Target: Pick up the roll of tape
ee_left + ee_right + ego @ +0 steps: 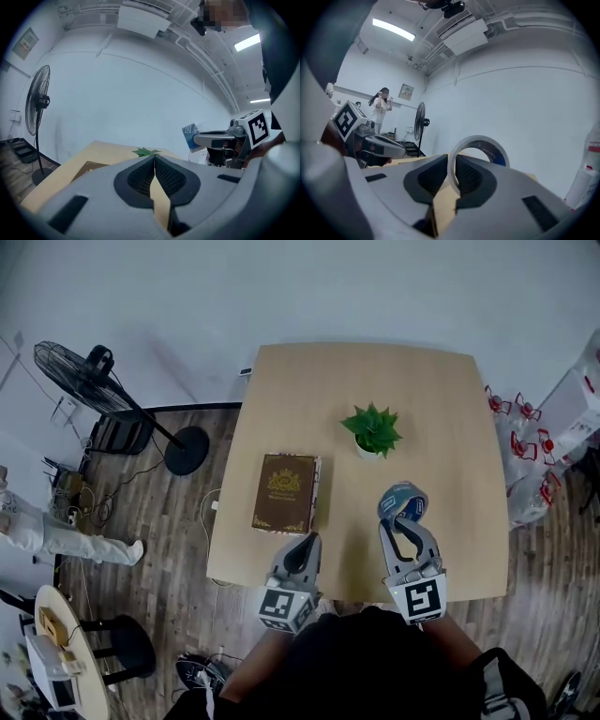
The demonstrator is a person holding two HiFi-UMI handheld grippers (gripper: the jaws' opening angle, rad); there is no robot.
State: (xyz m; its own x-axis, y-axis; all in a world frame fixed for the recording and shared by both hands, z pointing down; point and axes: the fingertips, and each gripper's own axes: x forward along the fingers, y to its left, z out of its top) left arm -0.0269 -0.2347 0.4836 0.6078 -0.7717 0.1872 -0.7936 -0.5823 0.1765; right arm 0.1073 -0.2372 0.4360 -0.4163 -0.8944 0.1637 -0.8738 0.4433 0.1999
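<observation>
One roll of tape [401, 502] hangs in the air over the near part of the desk [450, 409], at about 5 o'clock from the plant [372, 430] in the head view. The right tongs [452, 164] are clamped on it. In the right gripper view one pad sits outside the ring and the other inside its hole, pinching the ring's left wall. The roll stands on edge. Being a ring it has no long side to speak of. The axis of its hole runs roughly along the tongs, towards 12 o'clock in the head view, so the opening faces back at the right gripper camera, turned slightly aside. Its outer rim is pale and its inner face is bluish.

The left tongs [154, 159] are pressed together with nothing between them. They sit at the near desk edge, at 6 o'clock from the book [287, 493] and at 9 o'clock from the right tongs.

On the desk itself there are two things. One brown book with a gold emblem lies flat at 9 o'clock from the middle, its long side running from 12 to 6. One small potted green plant stands upright at 12 o'clock. Book and plant are well apart.

Off the desk, one standing fan [84, 376] is at 10 o'clock, and one person [56, 538] stands at 8 o'clock.
</observation>
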